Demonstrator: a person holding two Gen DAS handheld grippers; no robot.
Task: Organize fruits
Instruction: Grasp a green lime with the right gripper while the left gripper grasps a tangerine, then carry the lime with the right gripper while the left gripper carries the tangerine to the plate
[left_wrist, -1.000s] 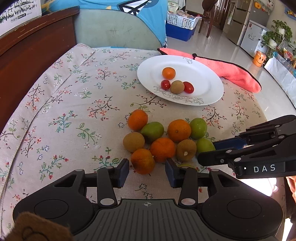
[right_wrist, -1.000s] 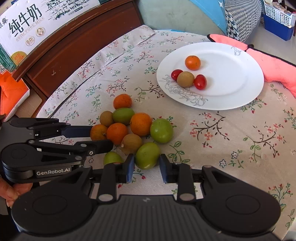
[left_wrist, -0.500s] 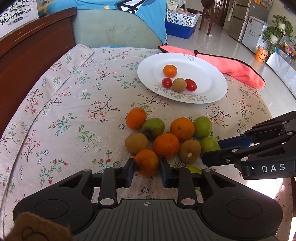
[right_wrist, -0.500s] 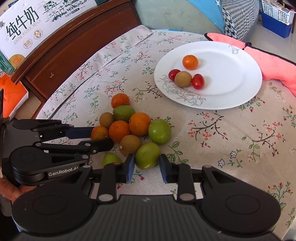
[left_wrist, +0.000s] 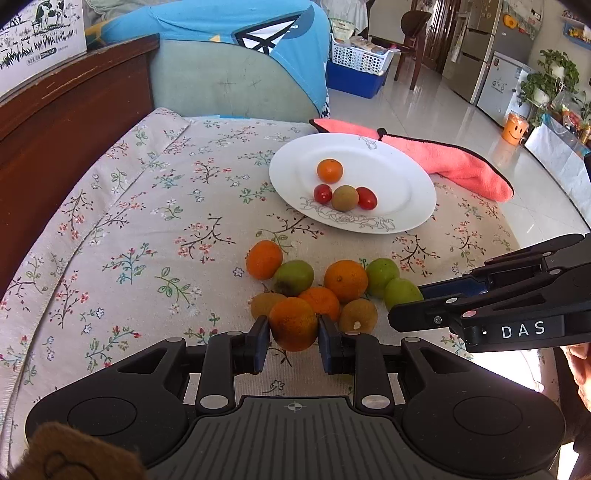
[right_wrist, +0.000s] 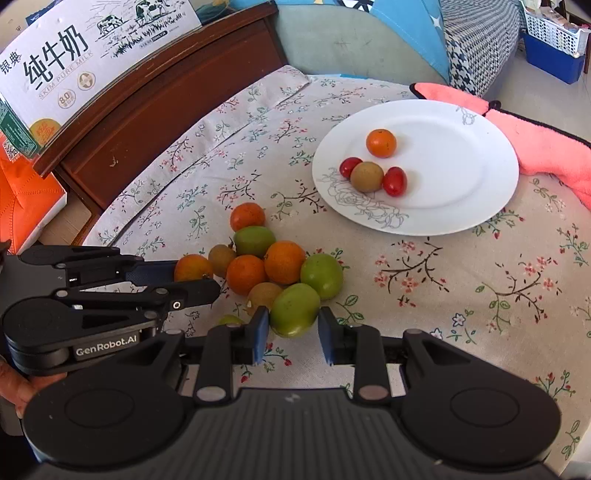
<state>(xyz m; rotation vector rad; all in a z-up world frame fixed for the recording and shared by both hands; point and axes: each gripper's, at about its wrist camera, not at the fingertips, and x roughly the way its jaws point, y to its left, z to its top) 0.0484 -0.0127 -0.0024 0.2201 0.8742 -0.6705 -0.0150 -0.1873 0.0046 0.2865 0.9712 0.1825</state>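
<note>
A pile of oranges, green fruits and brown kiwis (left_wrist: 325, 284) lies on the floral tablecloth. My left gripper (left_wrist: 291, 338) is shut on an orange (left_wrist: 293, 324) and holds it slightly raised at the pile's near edge. My right gripper (right_wrist: 291, 332) straddles a green fruit (right_wrist: 294, 309); its blue pads sit close to the fruit's sides with a small gap on the right. The white plate (left_wrist: 399, 177) behind the pile holds an orange, two cherry tomatoes and a kiwi. The left gripper also shows in the right wrist view (right_wrist: 207, 280).
A pink cloth (left_wrist: 454, 162) lies behind the plate at the table's far right. A wooden headboard (right_wrist: 155, 96) with a milk carton box (right_wrist: 74, 55) stands to the left. The table edge drops off on the right.
My left gripper closed on the nearest orange and lifted it a little. My right gripper stayed around the green fruit.
</note>
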